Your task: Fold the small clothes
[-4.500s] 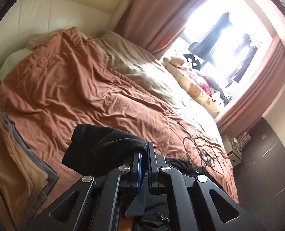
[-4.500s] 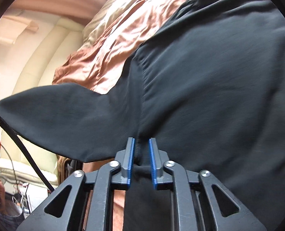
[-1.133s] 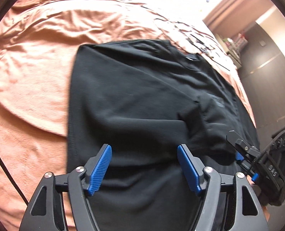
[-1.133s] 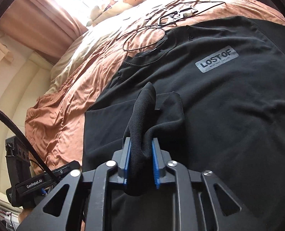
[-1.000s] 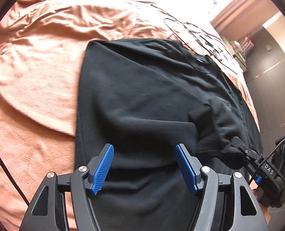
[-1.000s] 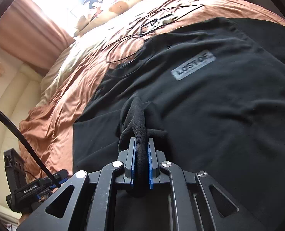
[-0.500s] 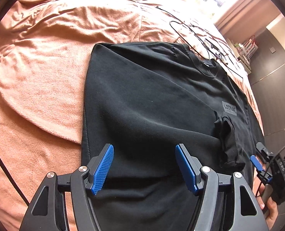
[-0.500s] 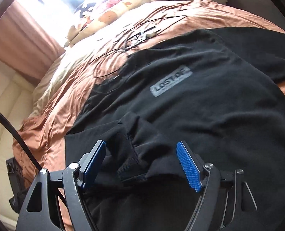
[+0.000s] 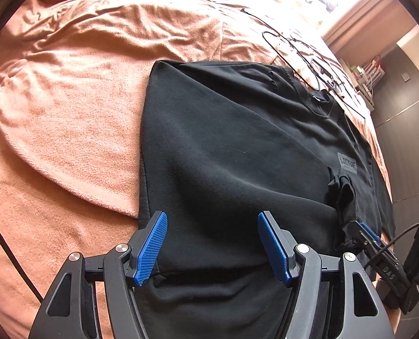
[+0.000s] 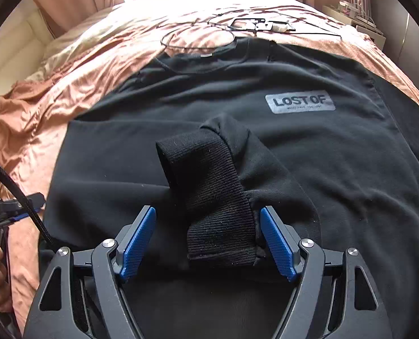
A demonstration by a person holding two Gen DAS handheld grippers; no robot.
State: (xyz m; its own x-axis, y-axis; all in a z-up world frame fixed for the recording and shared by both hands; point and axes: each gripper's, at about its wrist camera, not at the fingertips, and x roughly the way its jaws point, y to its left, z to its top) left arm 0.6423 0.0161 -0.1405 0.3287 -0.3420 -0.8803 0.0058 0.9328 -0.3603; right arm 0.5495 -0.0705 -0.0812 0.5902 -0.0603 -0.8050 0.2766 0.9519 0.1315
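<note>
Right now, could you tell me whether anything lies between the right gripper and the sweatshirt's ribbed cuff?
Nothing visible does. The right gripper is open, and the ribbed cuff lies directly between its blue pads on the black sweatshirt, with no other object in the way.

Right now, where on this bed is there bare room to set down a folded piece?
Bare blanket lies left of the black sweatshirt. Beyond its collar, tangled cables crowd the bed. The cuff lies on its front.

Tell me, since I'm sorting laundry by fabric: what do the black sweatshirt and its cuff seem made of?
The sweatshirt looks like matte cotton-type fleece jersey, soft and creased. Its cuff is ribbed knit, shown by fine parallel ridges. Fibre content can't be confirmed.
</note>
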